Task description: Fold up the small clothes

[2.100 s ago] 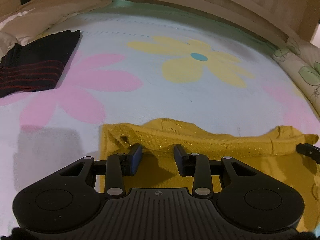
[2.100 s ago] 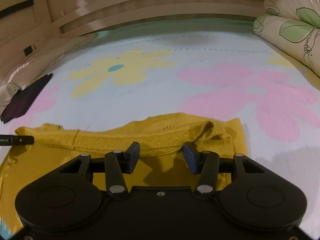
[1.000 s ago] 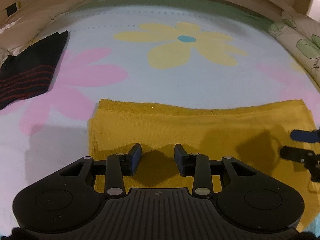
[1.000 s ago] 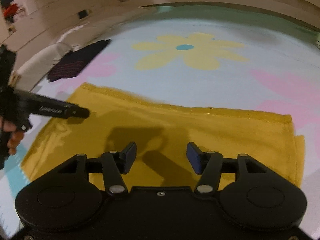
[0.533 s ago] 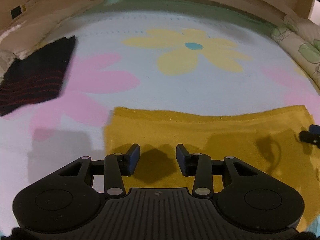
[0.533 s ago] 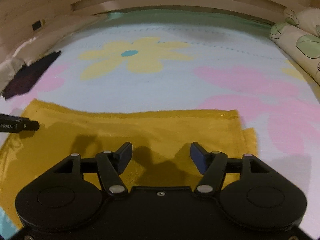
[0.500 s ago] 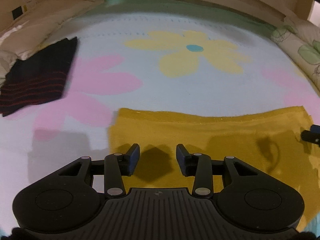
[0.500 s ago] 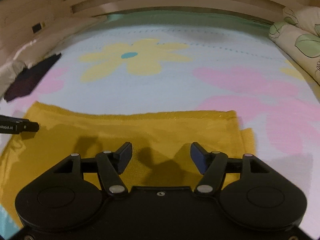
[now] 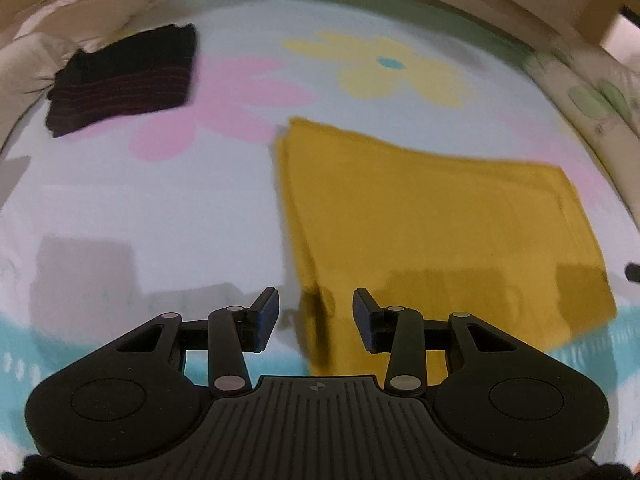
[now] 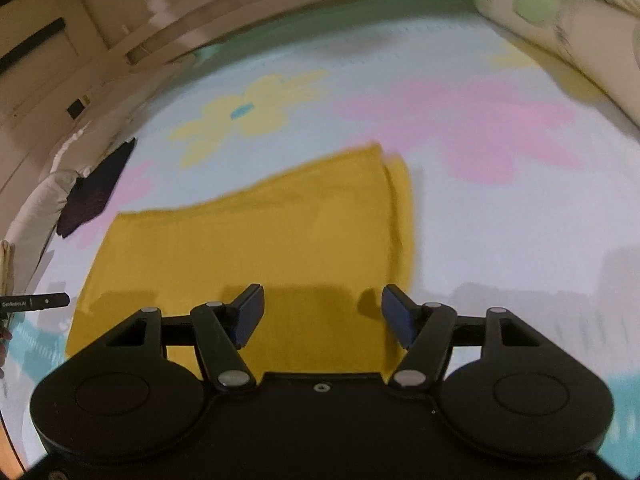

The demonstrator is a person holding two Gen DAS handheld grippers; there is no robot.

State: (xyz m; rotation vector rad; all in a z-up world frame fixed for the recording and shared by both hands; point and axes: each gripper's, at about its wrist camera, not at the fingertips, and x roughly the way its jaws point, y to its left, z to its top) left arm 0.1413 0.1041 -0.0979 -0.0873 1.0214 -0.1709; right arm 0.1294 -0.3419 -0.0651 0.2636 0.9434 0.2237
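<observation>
A mustard-yellow garment (image 9: 432, 220) lies folded into a flat rectangle on the flowered bed sheet (image 9: 160, 208). My left gripper (image 9: 316, 304) hovers open over the garment's near left corner, and the cloth's left edge runs between its fingers without being touched. In the right wrist view the yellow garment (image 10: 260, 240) fills the middle. My right gripper (image 10: 322, 304) stands open above its near right part, with nothing pinched. Each view shows the tip of the other gripper at the edge: the right gripper (image 9: 632, 272) and the left gripper (image 10: 36, 302).
A folded black garment with red stripes (image 9: 124, 76) lies at the far left, next to a pale pillow (image 9: 24, 56). A leaf-print pillow (image 10: 560, 20) lines the right side. A wooden bed frame (image 10: 100, 60) runs along the back.
Both grippers have drawn back and risen off the yellow garment, the left drifting left and the right drifting right and rolling. The whole folded rectangle now shows. The pictures are motion-blurred.
</observation>
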